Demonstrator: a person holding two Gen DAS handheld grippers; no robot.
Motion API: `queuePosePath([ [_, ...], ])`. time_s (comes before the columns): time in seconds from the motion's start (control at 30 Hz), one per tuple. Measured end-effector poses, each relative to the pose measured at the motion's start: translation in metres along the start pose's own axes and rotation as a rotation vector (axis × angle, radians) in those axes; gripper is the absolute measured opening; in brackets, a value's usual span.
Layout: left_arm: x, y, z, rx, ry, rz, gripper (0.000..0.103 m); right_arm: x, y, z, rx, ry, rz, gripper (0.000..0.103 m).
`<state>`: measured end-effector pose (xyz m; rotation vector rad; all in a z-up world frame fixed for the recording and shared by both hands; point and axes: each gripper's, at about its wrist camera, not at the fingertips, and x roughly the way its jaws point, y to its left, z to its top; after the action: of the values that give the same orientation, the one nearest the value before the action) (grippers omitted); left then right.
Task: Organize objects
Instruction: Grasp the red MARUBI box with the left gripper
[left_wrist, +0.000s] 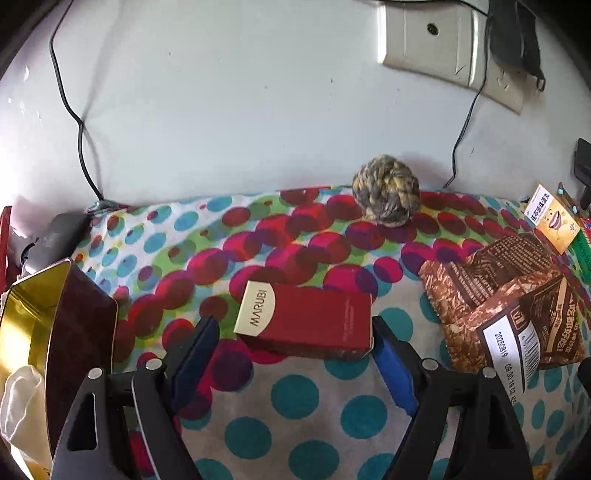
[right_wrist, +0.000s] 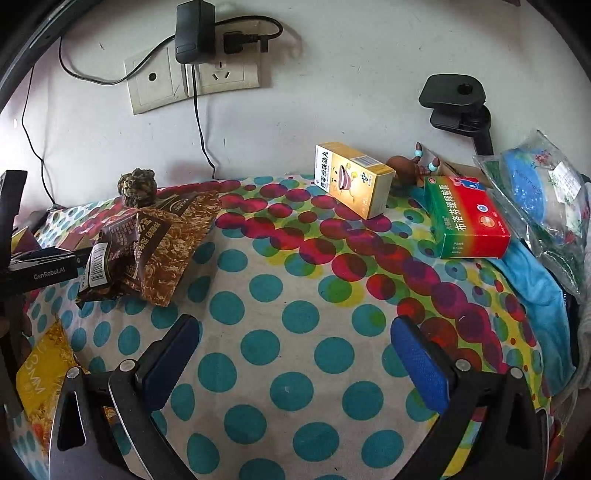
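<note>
The left gripper (left_wrist: 291, 350) is standing wide open, gripping nothing, its blue pads flanking the near end of the red box (left_wrist: 306, 321). The box is lying flat on the dotted cloth (left_wrist: 295, 398), its long axis running crosswise between the fingers, so a close would likely catch it lengthwise. Its cream label is reading "MARUBI". Left of the box an open gold-lined tin (left_wrist: 55, 325) is standing; right of it, brown snack packets (left_wrist: 509, 306). The right gripper (right_wrist: 295, 354) is also gaping empty, well apart from the box, facing a yellow carton (right_wrist: 354, 181) and a green-red carton (right_wrist: 465, 218) with Chinese lettering.
</note>
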<state>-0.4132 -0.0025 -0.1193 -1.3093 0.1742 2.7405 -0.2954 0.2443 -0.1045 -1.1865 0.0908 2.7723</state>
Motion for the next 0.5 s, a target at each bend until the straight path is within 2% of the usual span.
queuePosePath([
  [0.17, 0.001, 0.002, -0.001, -0.006, -0.003, -0.003, 0.082, 0.001, 0.000, -0.001, 0.002, 0.002, -0.003, 0.103],
  [0.2, 0.001, 0.002, -0.001, -0.010, -0.004, -0.006, 0.066, 0.001, 0.000, -0.001, 0.002, 0.002, -0.005, 0.103],
  [0.23, 0.000, 0.001, -0.001, -0.013, -0.007, -0.006, 0.065, 0.001, 0.000, -0.001, 0.002, 0.003, -0.005, 0.103],
  [0.5, -0.031, -0.002, -0.013, -0.017, -0.079, -0.032, 0.065, 0.003, 0.001, -0.003, -0.008, 0.013, -0.028, 0.103],
])
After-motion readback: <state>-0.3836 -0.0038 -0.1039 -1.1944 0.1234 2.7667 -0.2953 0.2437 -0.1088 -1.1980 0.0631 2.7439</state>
